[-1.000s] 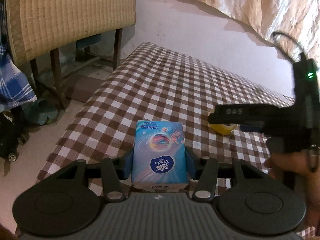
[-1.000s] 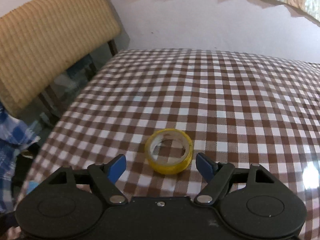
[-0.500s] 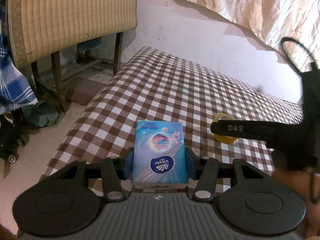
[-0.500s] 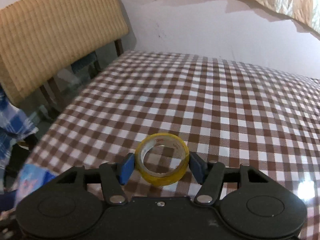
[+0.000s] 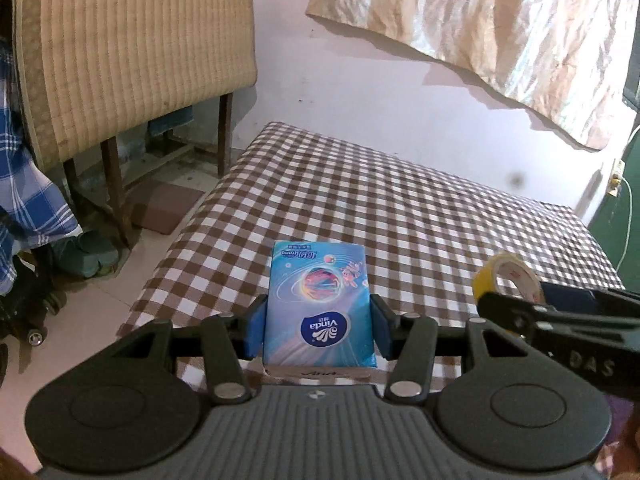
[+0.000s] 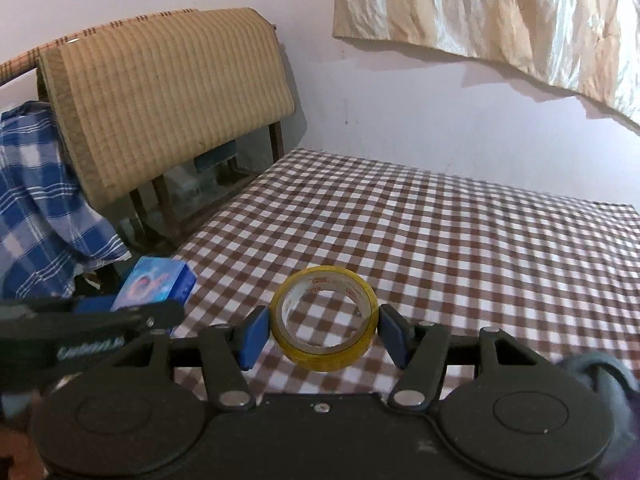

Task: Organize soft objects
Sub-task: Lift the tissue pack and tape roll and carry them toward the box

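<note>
two views. left wrist: left tongs [image 5: 318, 330] pinching blue tissue pack [image 5: 319, 304] above checkered table [image 5: 400, 208]. right wrist: right tongs [image 6: 324, 330] pinching yellow tape roll [image 6: 325, 316] over the table; tissue pack at left.

We count one blue tissue pack [image 5: 320, 300], one roll of yellow tape [image 6: 325, 316] and two grippers, the left gripper [image 5: 319, 330] and the right gripper [image 6: 323, 334], each with two blue-padded fingers [image 5: 254, 330]. We also see one checkered bed [image 5: 400, 208], one woven mat [image 5: 132, 52], one blue plaid cloth [image 6: 36, 208] and one cream curtain [image 5: 500, 28].
</note>
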Available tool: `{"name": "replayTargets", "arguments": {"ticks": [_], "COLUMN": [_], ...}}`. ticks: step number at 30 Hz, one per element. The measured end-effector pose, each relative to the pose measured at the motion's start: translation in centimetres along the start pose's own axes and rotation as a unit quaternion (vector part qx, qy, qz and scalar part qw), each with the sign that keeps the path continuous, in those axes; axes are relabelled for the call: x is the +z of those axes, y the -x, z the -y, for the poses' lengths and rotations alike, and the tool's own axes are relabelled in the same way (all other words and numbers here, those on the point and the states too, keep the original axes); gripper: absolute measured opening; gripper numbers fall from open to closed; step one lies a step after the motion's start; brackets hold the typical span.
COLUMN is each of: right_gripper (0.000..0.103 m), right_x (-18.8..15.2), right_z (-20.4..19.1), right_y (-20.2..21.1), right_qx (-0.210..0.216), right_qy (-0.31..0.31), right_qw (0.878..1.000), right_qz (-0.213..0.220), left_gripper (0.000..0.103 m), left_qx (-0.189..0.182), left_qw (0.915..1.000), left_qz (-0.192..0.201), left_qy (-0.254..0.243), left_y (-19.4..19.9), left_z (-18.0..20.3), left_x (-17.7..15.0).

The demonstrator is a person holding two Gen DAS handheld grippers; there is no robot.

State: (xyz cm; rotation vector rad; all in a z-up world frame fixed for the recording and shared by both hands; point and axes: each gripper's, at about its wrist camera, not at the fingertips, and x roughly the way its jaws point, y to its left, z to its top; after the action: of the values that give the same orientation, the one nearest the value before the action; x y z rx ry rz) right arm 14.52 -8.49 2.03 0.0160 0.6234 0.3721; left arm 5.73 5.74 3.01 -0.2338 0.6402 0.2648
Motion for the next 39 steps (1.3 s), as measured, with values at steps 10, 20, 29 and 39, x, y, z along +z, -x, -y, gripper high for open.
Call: {"name": "replayTargets", "arguments": {"ticks": [10,20,29,39], "right_gripper": [0.072,0.072,0.072,0.072], "right_x": [-1.8,-2.8,-3.1,-3.1], "right_z": [1.5,2.8,4.1,5.5], "right_y": [5.3,8.3,10.1,11.6], "right_qx": [-0.007,-0.008,-0.018,-0.028], "right_qy": [0.001,-0.004,-0.01,-0.023], "right_qw": [1.0,1.0,0.999,0.998], "right_qz": [0.013,0.028,0.041,0.055], "left_gripper": [0.053,0.053,0.053,0.053], "left_qx": [-0.008,-0.018,-0.037,-0.051], "left_qw": [0.9997,0.999,0.9978,0.9967], "left_qz": [0.004,0.004,0.003,0.005], "left_qy": [-0.021,-0.041,-0.055,-0.063], "left_y": [2.4,3.6,4.4,5.0], "left_z": [2.4,4.6,6.8,8.4], "left_x": [-0.6,-0.9,-1.3,-1.4]}}
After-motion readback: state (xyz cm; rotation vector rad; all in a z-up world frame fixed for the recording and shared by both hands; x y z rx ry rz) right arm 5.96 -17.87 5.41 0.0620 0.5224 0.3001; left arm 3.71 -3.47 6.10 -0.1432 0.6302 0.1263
